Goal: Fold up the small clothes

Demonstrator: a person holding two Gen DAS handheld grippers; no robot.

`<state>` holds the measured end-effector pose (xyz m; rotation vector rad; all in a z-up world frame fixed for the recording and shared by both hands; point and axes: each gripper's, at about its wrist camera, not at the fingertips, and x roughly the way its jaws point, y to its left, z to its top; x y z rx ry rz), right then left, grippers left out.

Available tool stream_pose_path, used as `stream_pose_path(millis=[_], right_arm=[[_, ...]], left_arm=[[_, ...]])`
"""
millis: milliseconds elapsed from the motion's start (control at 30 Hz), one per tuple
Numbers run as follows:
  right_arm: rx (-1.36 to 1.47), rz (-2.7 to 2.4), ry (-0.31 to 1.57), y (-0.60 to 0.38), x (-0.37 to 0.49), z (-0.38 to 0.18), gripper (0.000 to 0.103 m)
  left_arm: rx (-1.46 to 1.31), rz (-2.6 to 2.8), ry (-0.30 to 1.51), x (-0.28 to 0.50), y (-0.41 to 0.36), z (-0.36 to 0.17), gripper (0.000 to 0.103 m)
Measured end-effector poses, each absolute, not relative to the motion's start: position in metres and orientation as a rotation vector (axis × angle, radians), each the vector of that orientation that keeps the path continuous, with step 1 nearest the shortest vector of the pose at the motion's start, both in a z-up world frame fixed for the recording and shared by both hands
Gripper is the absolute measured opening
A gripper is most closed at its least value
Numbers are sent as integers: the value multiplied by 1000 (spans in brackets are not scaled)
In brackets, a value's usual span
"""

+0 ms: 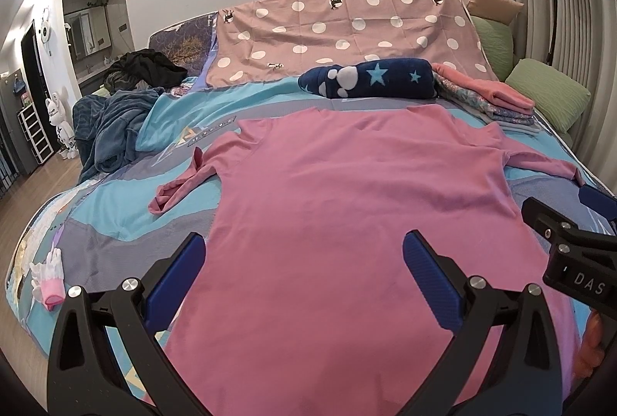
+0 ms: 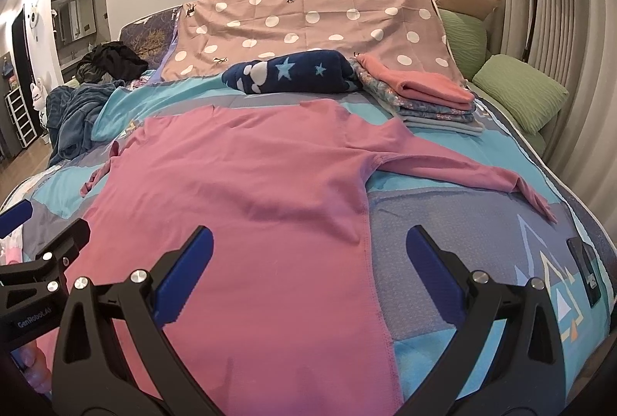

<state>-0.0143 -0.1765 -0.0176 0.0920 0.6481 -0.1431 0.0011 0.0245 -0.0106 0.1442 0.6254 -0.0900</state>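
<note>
A pink long-sleeved shirt [image 1: 339,192] lies spread flat on the bed, collar toward the far side. Its left sleeve [image 1: 181,184] is crumpled and bent inward; its right sleeve [image 2: 462,177] stretches out to the right. My left gripper [image 1: 304,250] hovers open above the shirt's lower left part, with nothing between its fingers. My right gripper [image 2: 308,242] is open too, over the shirt's right side seam [image 2: 366,246]. In the left wrist view the right gripper [image 1: 570,242] shows at the right edge, fingertips cut off.
A stack of folded clothes [image 2: 424,96] sits at the far right by green pillows [image 2: 520,96]. A navy star blanket roll [image 2: 293,73] lies behind the shirt. A blue blanket heap [image 1: 112,123] and dark clothes are far left. A small pink-white sock [image 1: 50,281] lies near the left edge. A phone [image 2: 586,269] rests at right.
</note>
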Motion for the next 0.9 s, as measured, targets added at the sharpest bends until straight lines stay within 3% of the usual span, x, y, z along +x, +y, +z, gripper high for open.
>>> stream_pose_path(millis=[900], right_arm=[[37,-129,682,-156,-4,-25,101]], left_arm=[[107,-90,644,3,43,-18,102]])
